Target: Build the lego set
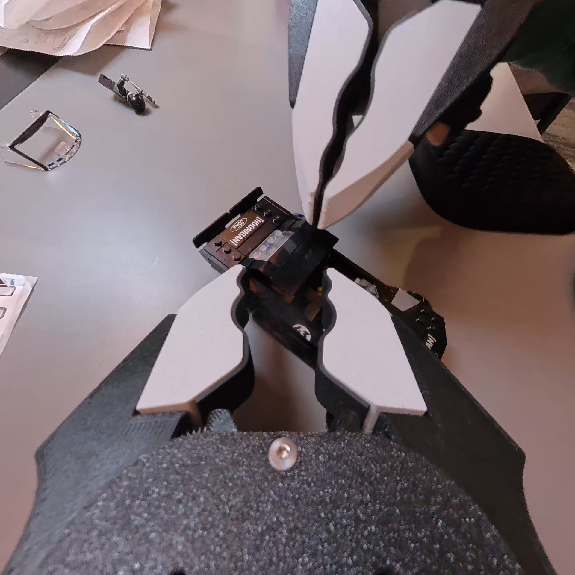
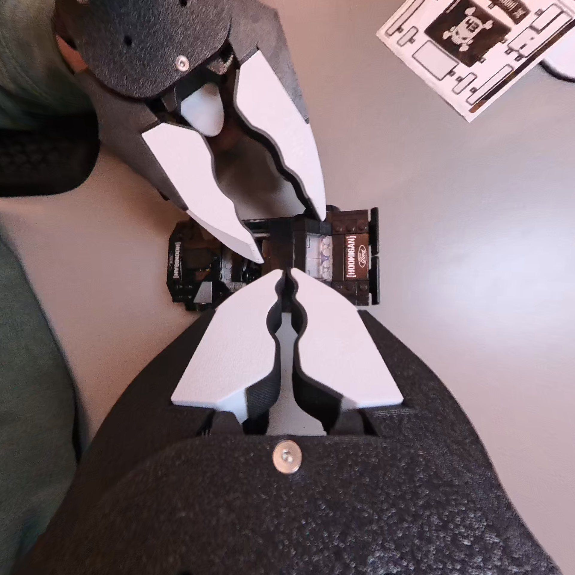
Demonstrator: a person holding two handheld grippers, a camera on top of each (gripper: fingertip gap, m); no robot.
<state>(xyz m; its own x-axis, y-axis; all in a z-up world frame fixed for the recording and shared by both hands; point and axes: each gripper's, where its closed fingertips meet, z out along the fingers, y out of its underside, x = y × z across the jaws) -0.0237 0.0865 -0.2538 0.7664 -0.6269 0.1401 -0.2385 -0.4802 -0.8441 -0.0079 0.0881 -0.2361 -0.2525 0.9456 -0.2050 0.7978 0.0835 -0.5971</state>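
Model: black brick-built lego car (image 1: 264,245), part-built, sits on grey matte table (image 1: 161,193) between both grippers; rear spoiler end w/ printed tile points away from L wrist cam.
L gripper: left gripper (image 1: 281,273), white fingers w/ black wavy inner edges, straddles car mid-body, one finger each side; looks clamped on it as a brace, tho contact on far side is hidden.
R gripper: right gripper (image 2: 287,270), same build, fingers closed nearly together, tips pinching a flat black roof plate (image 1: 314,242) on top of cabin; plate edge sits just at the tips.
Step (my guess): seating roof plate onto studs while L holds body steady.
Risk 1: plate held by thin edge only, so any twist prob. pops it out of the pinch or seats it crooked.
Risk 2: push-down off-centre, and car tips or slides in L grip; the clear sloped rear-window piece (image 1: 273,241) next to plate could get knocked loose.
Risk 3: both grippers' tips v. close over cabin, so they may collide and jolt the model.
Risk 4: too much squeeze from L may crack side sub-assemblies apart.
Loose bits: clear windscreen piece w/ black trim (image 1: 43,140) and small grey-black sub-assembly w/ round black part (image 1: 130,93) lie well apart to L cam's upper left; safe unless car skids.
Paper: white sticker sheet w/ black decals (image 2: 479,46) near table edge, untouched.
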